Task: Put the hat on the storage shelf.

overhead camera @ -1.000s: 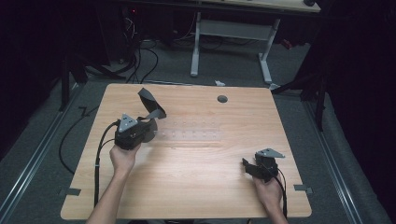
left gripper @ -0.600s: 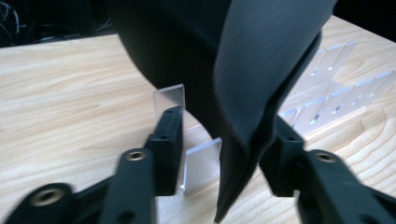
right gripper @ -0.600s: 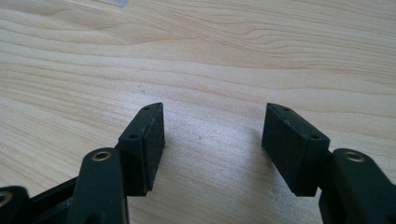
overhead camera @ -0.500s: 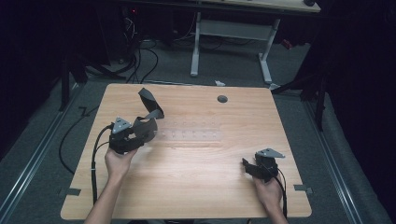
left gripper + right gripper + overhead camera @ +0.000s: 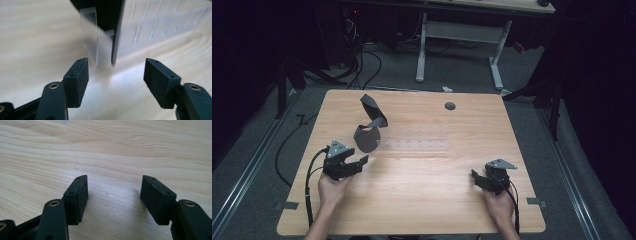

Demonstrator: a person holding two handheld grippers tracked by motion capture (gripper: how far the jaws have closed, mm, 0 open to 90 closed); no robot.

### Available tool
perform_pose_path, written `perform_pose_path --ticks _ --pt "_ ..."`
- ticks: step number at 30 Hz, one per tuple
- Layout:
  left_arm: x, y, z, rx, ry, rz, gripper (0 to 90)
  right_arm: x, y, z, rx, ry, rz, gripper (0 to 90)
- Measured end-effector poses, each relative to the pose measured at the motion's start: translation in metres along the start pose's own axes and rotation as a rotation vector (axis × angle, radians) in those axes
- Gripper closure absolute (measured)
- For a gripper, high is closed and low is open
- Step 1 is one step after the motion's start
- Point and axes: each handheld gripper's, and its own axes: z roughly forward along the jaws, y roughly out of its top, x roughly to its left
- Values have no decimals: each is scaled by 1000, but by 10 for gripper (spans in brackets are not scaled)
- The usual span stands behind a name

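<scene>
Both grippers' fingers stand apart, empty; the left gripper [image 5: 362, 161], just opened, faces the dark strip [image 5: 367, 137].

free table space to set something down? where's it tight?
Free: the table between the left gripper and right gripper, and the far right past the grommet hole. Tight: far left, where the dark strap meets the clear tray.
</scene>
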Motion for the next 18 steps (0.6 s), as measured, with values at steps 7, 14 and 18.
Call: perform_pose_path --ticks 7,14,18 --pt "19 -39 -2 53 107 53 348 0 0 0 1 0 1 391" --pt "17 -41 -2 55 120 76 320 0 0 0 0 0 0 390" --pt "16 -41 -2 58 115 73 306 0 0 0 1 1 0 388"
